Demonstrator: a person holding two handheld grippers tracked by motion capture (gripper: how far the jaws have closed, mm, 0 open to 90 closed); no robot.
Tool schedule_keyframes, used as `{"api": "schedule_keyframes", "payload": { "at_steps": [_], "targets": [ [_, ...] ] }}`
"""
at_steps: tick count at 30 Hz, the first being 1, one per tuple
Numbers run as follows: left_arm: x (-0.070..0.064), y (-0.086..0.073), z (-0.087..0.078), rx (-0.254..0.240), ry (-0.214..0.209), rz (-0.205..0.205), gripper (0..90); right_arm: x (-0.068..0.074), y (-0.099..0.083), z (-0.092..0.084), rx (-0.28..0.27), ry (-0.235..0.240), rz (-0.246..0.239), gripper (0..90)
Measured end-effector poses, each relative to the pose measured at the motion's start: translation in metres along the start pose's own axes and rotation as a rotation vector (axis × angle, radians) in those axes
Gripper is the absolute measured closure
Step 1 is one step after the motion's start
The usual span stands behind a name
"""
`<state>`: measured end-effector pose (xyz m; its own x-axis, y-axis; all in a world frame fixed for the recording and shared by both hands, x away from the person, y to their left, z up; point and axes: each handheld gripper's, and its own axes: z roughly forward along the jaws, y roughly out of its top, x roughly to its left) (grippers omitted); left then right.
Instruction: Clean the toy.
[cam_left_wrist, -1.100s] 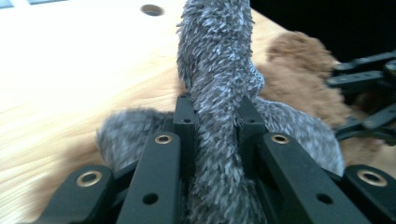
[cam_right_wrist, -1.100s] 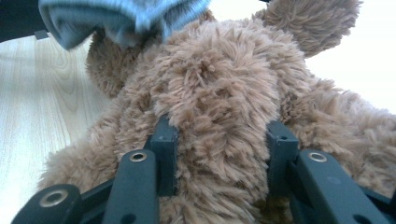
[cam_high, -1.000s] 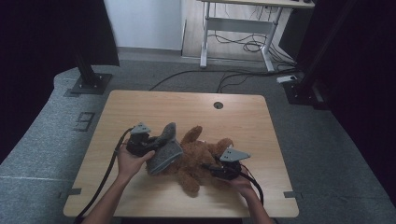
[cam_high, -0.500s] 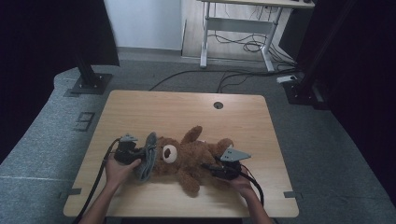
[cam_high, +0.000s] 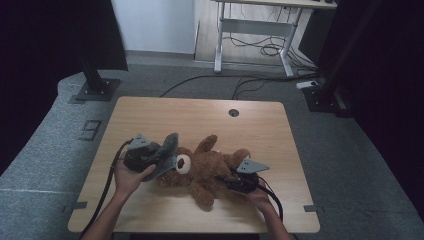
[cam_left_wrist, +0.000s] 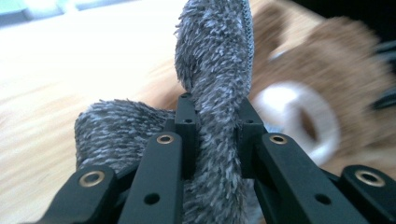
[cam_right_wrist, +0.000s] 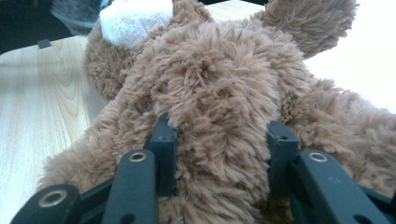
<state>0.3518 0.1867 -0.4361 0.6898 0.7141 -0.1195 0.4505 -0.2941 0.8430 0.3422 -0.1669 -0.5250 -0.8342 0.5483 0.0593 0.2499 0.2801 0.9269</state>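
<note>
A brown teddy bear (cam_high: 210, 167) lies on its back on the wooden table (cam_high: 200, 115), with its head to the left and its white muzzle showing. My left gripper (cam_high: 159, 157) is shut on a grey fuzzy cloth (cam_high: 169, 150), held up just left of the bear's head. In the left gripper view the cloth (cam_left_wrist: 215, 93) is pinched between the jaws of the left gripper (cam_left_wrist: 216, 116), and the bear's face (cam_left_wrist: 317, 93) is blurred beyond. My right gripper (cam_high: 227, 182) is shut on the bear's lower body. In the right gripper view brown fur (cam_right_wrist: 219, 79) bulges between the jaws of the right gripper (cam_right_wrist: 219, 140).
The table has a round cable hole (cam_high: 233, 113) near its far edge. Bare wood lies beyond the bear and along the front edge. Black stands (cam_high: 95, 85) and a desk frame (cam_high: 255, 45) stand on the floor behind.
The left gripper drew the grey cloth left off the bear's head, baring its face, then lifted it slightly back toward the head. The right gripper and the bear's body kept still.
</note>
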Motion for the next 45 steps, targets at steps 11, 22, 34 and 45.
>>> {"api": "schedule_keyframes", "payload": {
  "at_steps": [11, 22, 34, 45],
  "targets": [
    [-0.079, 0.041, 0.072, 0.034, -0.206, 0.099, 76.4, 0.001, 0.002, 0.002, -0.004, -0.016, 0.010, 52.5],
    [-0.086, 0.033, 0.113, 0.128, -0.193, 0.093, 76.7, -0.002, -0.002, -0.005, 0.032, -0.060, 0.093, 28.0],
    [-0.044, 0.017, 0.087, 0.126, -0.140, 0.019, 76.8, 0.002, -0.003, -0.005, 0.053, -0.030, 0.048, 49.3],
    [-0.013, 0.008, 0.051, 0.087, -0.117, -0.016, 76.5, 0.013, -0.002, -0.003, 0.063, -0.011, -0.023, 51.7]
  ]
}}
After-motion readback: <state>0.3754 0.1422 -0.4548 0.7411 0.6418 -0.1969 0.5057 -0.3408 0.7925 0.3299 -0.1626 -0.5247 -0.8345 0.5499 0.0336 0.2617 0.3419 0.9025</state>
